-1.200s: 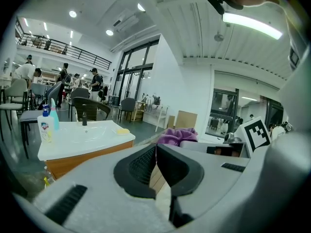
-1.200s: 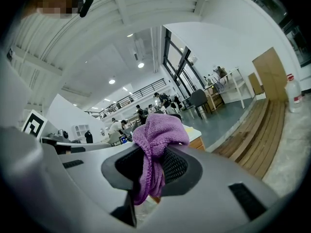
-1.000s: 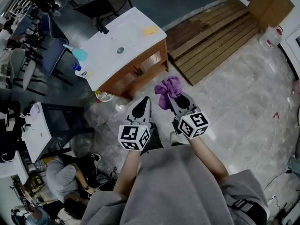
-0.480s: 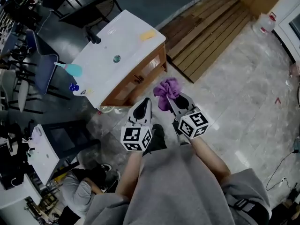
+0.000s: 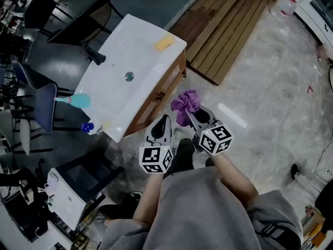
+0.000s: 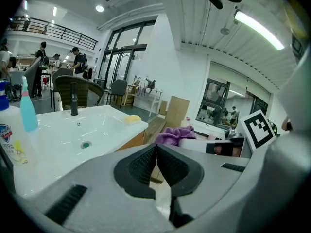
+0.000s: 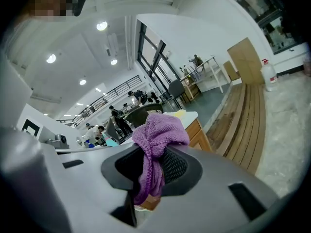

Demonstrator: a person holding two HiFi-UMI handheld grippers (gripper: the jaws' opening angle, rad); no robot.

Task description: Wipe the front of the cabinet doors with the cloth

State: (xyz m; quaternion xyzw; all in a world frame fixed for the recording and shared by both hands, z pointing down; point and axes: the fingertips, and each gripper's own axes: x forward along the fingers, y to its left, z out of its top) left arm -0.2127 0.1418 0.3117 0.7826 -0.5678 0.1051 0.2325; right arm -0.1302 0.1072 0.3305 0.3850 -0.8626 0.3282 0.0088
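Note:
A wooden cabinet [image 5: 157, 95] with a white basin top [image 5: 130, 61] stands ahead and to the left in the head view; its doors face me. My right gripper [image 5: 190, 110] is shut on a bunched purple cloth [image 5: 185, 102], held in the air just short of the cabinet front. The cloth [image 7: 154, 144] fills the jaws in the right gripper view, with the cabinet [image 7: 197, 132] beyond. My left gripper [image 5: 163, 120] hangs beside it, shut with nothing between its pads [image 6: 156, 163]. The purple cloth [image 6: 176, 135] shows to its right.
On the basin top lie a yellow sponge [image 5: 165, 42], a black tap [image 5: 93, 55], a teal spray bottle [image 5: 78, 101] and a blue-capped bottle [image 5: 91, 126]. Wooden planks [image 5: 229, 30] lie on the floor behind the cabinet. Chairs [image 5: 44, 105] stand left.
The view has shifted nearer the cabinet and round it; both grippers keep the same pose, the cloth still held in the right one.

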